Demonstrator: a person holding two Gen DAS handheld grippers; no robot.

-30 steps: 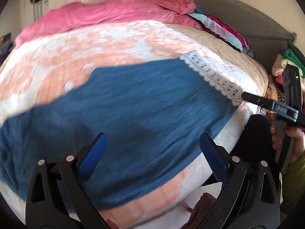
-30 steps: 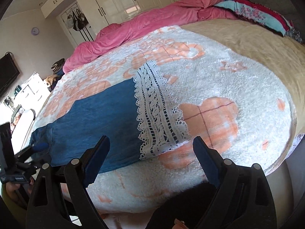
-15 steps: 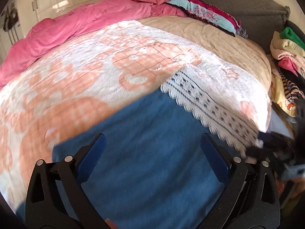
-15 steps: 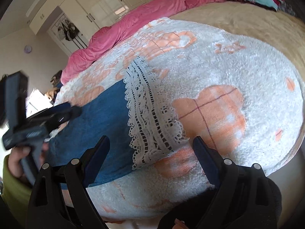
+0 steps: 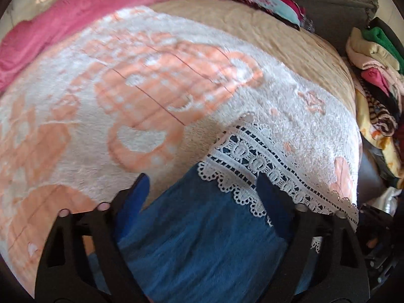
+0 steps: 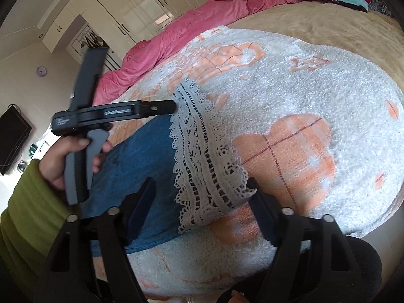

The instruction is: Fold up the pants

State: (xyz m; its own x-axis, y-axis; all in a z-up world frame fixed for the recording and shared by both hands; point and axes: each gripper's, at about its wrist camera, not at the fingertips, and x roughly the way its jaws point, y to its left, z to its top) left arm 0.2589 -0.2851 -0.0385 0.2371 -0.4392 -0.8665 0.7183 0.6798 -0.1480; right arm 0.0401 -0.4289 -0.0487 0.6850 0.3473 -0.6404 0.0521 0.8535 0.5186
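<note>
Blue pants [image 5: 207, 247] with a white lace hem [image 5: 255, 159] lie flat on a white and orange fuzzy blanket [image 5: 101, 116]. My left gripper [image 5: 202, 192] hangs over the far corner of the hem, its jaws closing. One blue pad rests beside the pants' edge and the other on the lace, with flat cloth between them. My right gripper [image 6: 202, 197] straddles the near corner of the lace hem [image 6: 202, 166], jaws closing too, cloth between them and no pinch visible. The right wrist view shows the left gripper [image 6: 169, 107] from the side, held by a hand in a green sleeve [image 6: 27, 202].
A pink duvet [image 5: 75, 17] is bunched along the far side of the bed, on a beige bedspread [image 5: 277, 38]. Folded clothes [image 5: 373, 75] are piled to the right of the bed. White wardrobes [image 6: 141, 12] and a dark screen [image 6: 12, 136] stand beyond.
My left gripper has travelled along the pants to the lace hem and now appears in the right wrist view. Both grippers' jaws stand narrower. The right gripper has barely moved.
</note>
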